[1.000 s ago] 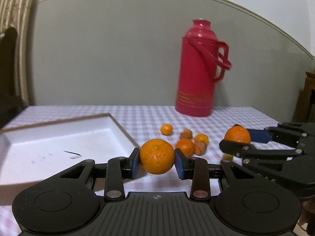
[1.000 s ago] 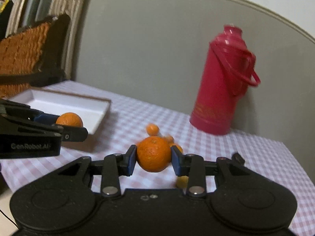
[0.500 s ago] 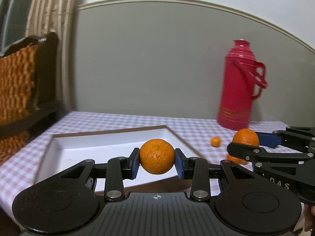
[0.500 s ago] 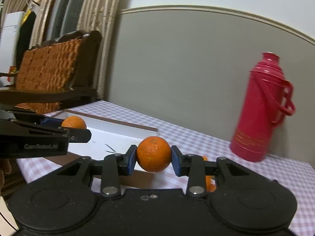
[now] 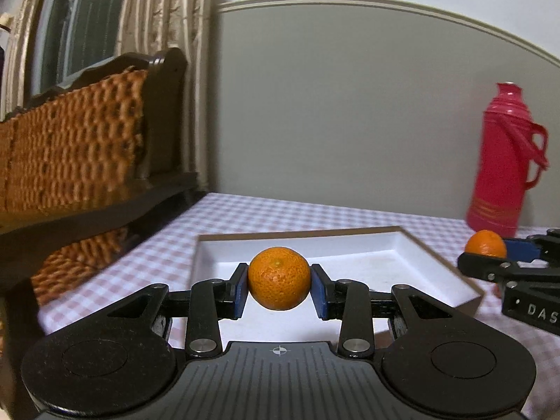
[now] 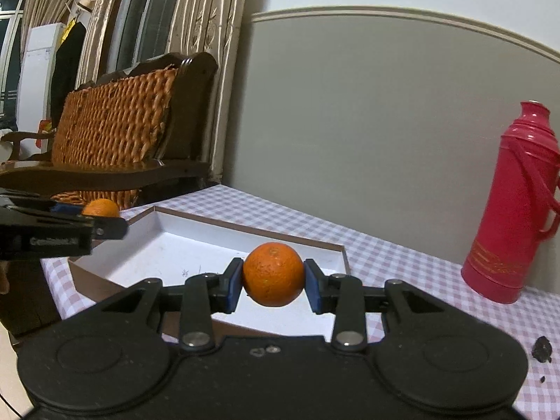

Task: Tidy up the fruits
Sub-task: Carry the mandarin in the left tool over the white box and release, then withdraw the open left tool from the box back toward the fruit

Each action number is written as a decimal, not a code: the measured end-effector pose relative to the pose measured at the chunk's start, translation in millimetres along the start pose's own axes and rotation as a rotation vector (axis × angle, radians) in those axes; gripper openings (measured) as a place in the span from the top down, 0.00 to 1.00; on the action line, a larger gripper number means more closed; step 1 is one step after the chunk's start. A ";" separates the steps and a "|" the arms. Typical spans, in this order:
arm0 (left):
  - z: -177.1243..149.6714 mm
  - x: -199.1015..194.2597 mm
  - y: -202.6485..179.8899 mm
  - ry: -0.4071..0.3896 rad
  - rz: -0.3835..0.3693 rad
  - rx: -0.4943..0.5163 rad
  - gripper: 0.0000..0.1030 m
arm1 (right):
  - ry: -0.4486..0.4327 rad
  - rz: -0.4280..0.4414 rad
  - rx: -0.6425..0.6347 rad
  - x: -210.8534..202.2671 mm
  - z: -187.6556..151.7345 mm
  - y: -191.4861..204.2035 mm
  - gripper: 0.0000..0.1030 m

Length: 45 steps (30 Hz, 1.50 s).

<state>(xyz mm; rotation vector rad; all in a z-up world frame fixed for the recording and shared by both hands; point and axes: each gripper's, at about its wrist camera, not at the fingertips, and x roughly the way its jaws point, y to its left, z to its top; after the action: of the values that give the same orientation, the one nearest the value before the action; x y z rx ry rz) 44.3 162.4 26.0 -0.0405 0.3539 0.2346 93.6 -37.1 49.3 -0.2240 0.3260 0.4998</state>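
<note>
Your checked tablecloth [image 5: 266, 217] and white tray [image 5: 402, 245] now fill both views w/ the tray straight ahead; red thermos [image 6: 518, 210] has slid far right. Left gripper [image 5: 279, 288] still clamped on its mandarin [image 5: 279, 277] over the tray; right gripper [image 6: 273, 284] likewise on its tangerine [image 6: 273, 273].

You have a dimpled, matt-skinned orange [image 5: 279, 277] between smooth blue pads [image 5: 240, 292] of matt black plastic. The tray [image 5: 434, 266] shows smooth white inside, with brown card-like edges. The tablecloth [image 6: 402, 262] is checked cloth. The flask [image 6: 514, 206] is glossy red plastic; the chair [image 6: 115, 133] is woven cane in polished dark wood.
</note>
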 end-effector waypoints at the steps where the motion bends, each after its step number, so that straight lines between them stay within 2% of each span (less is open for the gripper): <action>1: 0.4 4.2 6.2 0.002 0.007 -0.009 0.64 | 0.003 0.000 -0.005 4.6 0.9 0.7 0.73; 6: 3.6 26.4 21.1 0.021 0.037 -0.026 0.64 | 0.029 -0.004 -0.014 35.4 7.4 -1.5 0.73; 19: 7.3 67.6 48.0 0.064 0.096 -0.061 0.64 | 0.117 -0.029 0.068 93.7 10.0 -30.5 0.73; 24: 4.0 78.5 41.6 0.069 0.093 -0.039 0.63 | 0.137 -0.004 0.094 110.4 16.2 -36.8 0.72; 25: 2.5 81.0 39.5 0.076 0.111 -0.034 0.49 | 0.152 0.004 0.087 114.7 16.0 -36.4 0.72; 26: 1.8 79.9 38.5 0.062 0.148 -0.040 0.15 | 0.167 -0.003 0.079 119.1 15.8 -36.2 0.63; 27: 2.4 76.1 39.3 0.031 0.166 -0.042 0.01 | 0.153 -0.042 0.078 118.9 14.3 -36.9 0.31; 28: 3.3 68.1 38.4 -0.022 0.182 -0.032 0.00 | 0.108 -0.084 0.086 113.7 11.7 -38.1 0.14; 29: 5.3 64.4 38.3 -0.036 0.192 -0.023 0.00 | 0.070 -0.089 0.090 108.4 10.1 -39.3 0.09; 35: 4.8 62.7 42.6 -0.018 0.188 -0.041 0.00 | 0.056 -0.106 0.076 95.1 9.0 -41.0 0.10; 45: 5.5 61.2 38.6 -0.020 0.182 -0.023 0.00 | 0.039 -0.109 0.072 95.5 10.9 -40.0 0.09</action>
<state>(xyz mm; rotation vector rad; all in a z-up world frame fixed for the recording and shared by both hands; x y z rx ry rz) 92.8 213.8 9.9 -0.0288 0.3355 0.4190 195.4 -26.9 30.3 -0.1806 0.3672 0.3753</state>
